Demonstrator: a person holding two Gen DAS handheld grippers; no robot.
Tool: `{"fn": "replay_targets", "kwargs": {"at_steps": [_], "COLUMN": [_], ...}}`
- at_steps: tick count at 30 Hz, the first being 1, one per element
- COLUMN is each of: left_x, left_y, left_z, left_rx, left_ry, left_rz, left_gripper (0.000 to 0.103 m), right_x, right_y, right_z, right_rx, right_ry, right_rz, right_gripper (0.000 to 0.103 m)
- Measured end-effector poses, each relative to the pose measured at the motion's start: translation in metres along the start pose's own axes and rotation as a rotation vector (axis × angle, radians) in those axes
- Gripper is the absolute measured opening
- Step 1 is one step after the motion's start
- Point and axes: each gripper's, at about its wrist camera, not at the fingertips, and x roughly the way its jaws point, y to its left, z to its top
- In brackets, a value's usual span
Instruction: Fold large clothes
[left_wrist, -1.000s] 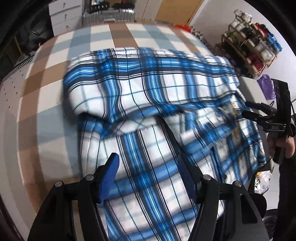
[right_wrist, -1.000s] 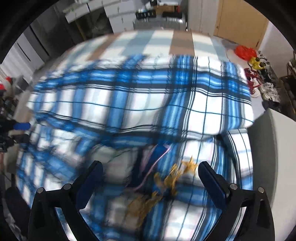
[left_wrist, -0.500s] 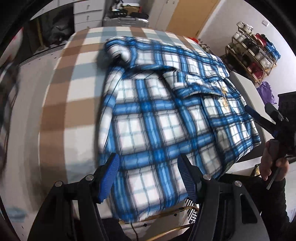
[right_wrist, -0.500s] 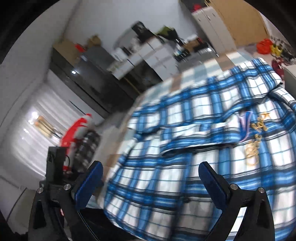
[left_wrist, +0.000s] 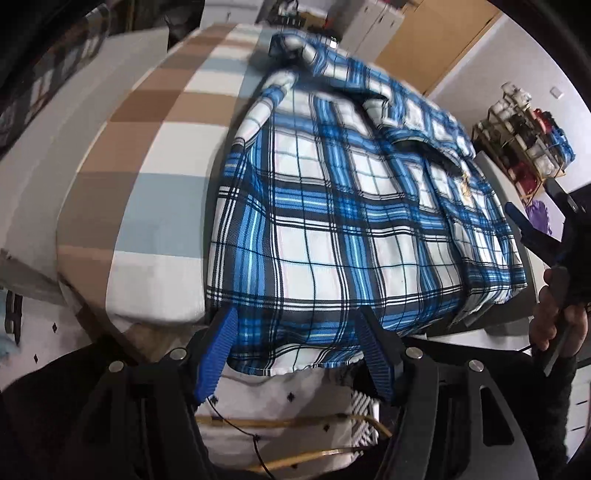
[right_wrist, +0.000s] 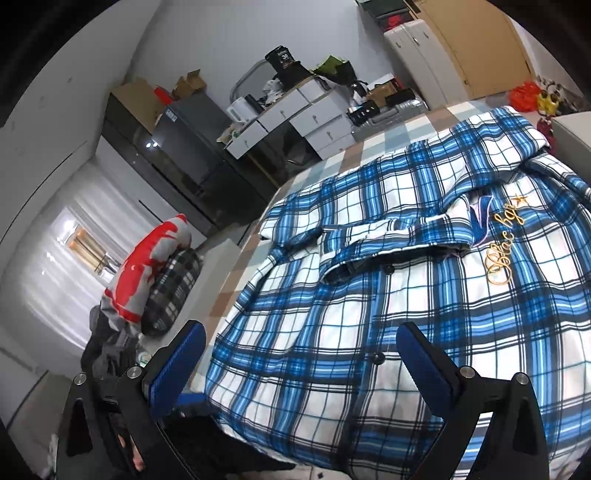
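**A:** The plaid shirt (left_wrist: 354, 206) lies spread on the bed (left_wrist: 155, 155), on the checkered cover of brown, white and pale blue. Do you see where its lower edge is?

**B:** Yes. In your left wrist view the hem hangs a little over the near edge of the bed, just in front of your left tongs (left_wrist: 295, 354). The blue pads stand apart, and the cloth is seen between them, but I cannot tell if they touch it. They hold nothing.

**A:** And your right tongs (right_wrist: 299, 365)?

**B:** They are wide open too, with nothing inside. They hover above the shirt, near its left side. In the left view you see them at the right border, with your hand (left_wrist: 557, 314) around the handle.

**A:** How is the shirt itself lying?

**B:** One sleeve (right_wrist: 391, 240) is laid across the chest. Beside it there is gold embroidery (right_wrist: 504, 254) and a blue letter V. Two dark buttons show along the front.

**A:** Anything else near?

**B:** A pile of clothes (right_wrist: 147, 273), red, grey and dark plaid, lies beside the bed.
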Motion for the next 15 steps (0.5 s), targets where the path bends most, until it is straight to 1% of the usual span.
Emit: {"fn": "replay_targets", "kwargs": {"at_steps": [1, 4, 5, 7, 9, 10, 12, 13, 15], "left_x": [0.0, 0.0, 0.0, 0.002, 0.008, 0.012, 0.012, 0.014, 0.022], "left_y": [0.0, 0.008, 0.011, 0.018, 0.025, 0.027, 0.024, 0.024, 0.028], "left_z": [-0.003, -0.01, -0.012, -0.015, -0.018, -0.019, -0.02, -0.019, -0.022], "left_rx": [-0.006, -0.051, -0.065, -0.101, -0.155, -0.176, -0.17, -0.182, -0.232], "left_ry": [-0.012, -0.004, -0.007, 0.011, 0.041, 0.049, 0.024, 0.01, 0.019], "left_rz": [-0.025, -0.146, -0.157, -0.16, -0.191, -0.193, -0.146, -0.134, -0.152], "left_gripper": [0.07, 0.071, 0.071, 0.071, 0.072, 0.072, 0.072, 0.072, 0.072], "right_x": [0.001, 0.003, 0.003, 0.002, 0.002, 0.002, 0.003, 0.003, 0.003], "right_y": [0.0, 0.003, 0.004, 0.005, 0.008, 0.009, 0.01, 0.011, 0.011], "right_z": [0.0, -0.003, -0.003, -0.004, -0.004, -0.005, -0.005, -0.006, -0.006], "right_rx": [-0.001, -0.012, -0.013, -0.015, -0.019, -0.024, -0.033, -0.034, -0.035], "right_ry": [0.003, 0.011, 0.011, 0.012, 0.011, 0.011, 0.015, 0.017, 0.019], "right_rz": [0.003, -0.001, 0.0, 0.005, 0.014, 0.015, 0.016, 0.016, 0.015], "right_gripper": [0.103, 0.103, 0.103, 0.103, 0.103, 0.103, 0.103, 0.103, 0.103]}}
